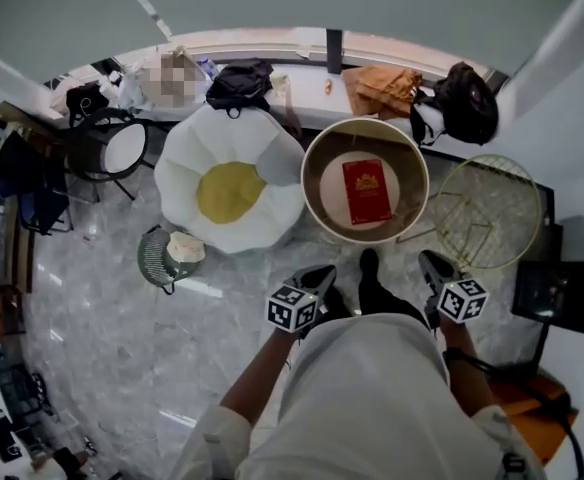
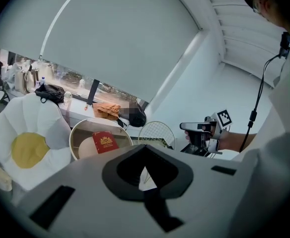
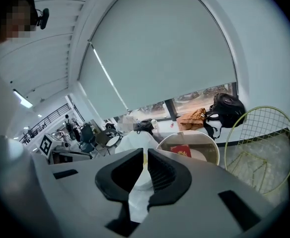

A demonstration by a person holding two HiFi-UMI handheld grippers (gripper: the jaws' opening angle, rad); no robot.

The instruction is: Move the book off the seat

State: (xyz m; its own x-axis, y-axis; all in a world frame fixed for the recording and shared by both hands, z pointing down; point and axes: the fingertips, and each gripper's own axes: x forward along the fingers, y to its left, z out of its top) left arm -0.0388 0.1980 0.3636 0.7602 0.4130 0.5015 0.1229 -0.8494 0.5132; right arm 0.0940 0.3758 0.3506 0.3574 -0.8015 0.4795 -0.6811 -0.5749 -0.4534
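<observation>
Book [image 1: 366, 191]: red with a gold emblem facing up, lying flat near the middle of the seat's pale round cushion; nothing touches it.
Seat [image 1: 317, 158]: round tub chair with a tan wall, standing on the marble floor [image 1: 122, 308].
Left gripper [image 1: 319, 274]: jaws pressed together with nothing between them; held near the person's body, pointing toward the seat, well apart from the book.
Right gripper [image 1: 434, 264]: jaws together but for a thin slit, empty; level with the left gripper, clear of the seat.
Flower cushion [image 1: 230, 190]: white petals, yellow centre, just left of the seat.
Wire chair [image 1: 487, 213]: gold mesh, right of the seat.
</observation>
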